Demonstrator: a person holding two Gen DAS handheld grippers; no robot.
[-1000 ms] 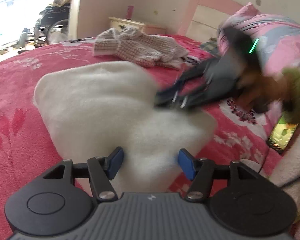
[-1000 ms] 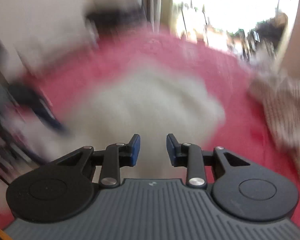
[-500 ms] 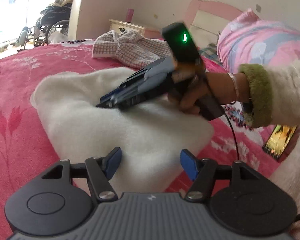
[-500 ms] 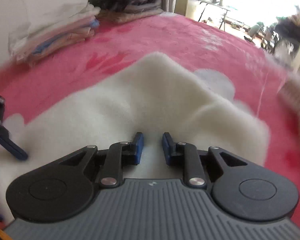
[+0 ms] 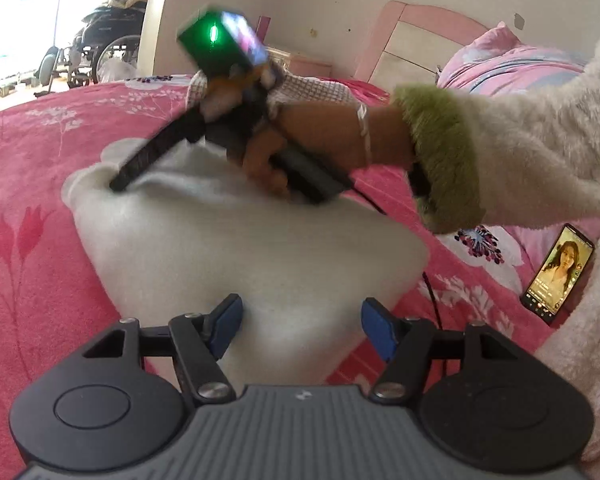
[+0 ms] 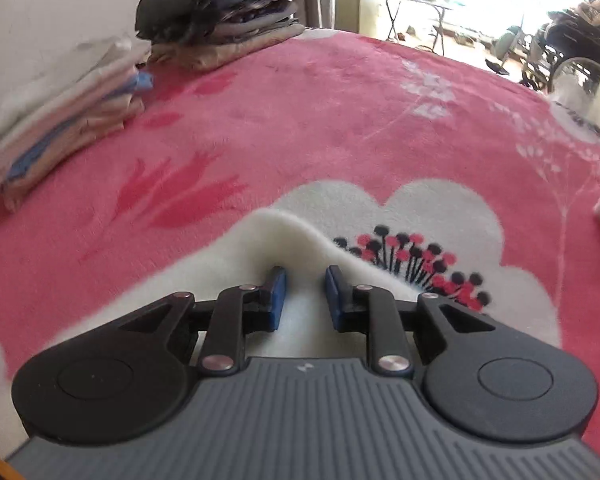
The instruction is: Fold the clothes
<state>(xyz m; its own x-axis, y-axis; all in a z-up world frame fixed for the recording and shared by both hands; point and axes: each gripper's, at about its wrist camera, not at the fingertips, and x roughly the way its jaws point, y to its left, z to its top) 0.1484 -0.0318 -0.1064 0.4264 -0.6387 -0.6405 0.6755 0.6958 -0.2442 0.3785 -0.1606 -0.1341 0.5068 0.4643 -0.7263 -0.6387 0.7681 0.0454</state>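
Observation:
A thick white fleece garment (image 5: 240,248) lies folded on the pink flowered bedspread (image 5: 28,160). My left gripper (image 5: 302,328) hovers open over its near edge, with nothing between the fingers. A hand (image 5: 300,132) in a fluffy sleeve with a green cuff holds my right gripper (image 5: 118,186), whose tip presses into the garment's far left corner. In the right wrist view that right gripper (image 6: 306,296) has its jaws narrowed around a raised ridge of the white garment (image 6: 228,264), close to the cloth's edge.
A lit phone (image 5: 558,276) lies on the bed at the right, a black cable (image 5: 432,292) beside it. A crumpled checked garment (image 5: 316,88) sits behind the hand. Two stacks of folded clothes, dark (image 6: 220,12) and pale (image 6: 60,112), stand by the wall.
The right gripper swept from the garment's right side across to its far left corner and narrowed onto the cloth there. The left gripper stayed open at the near edge.

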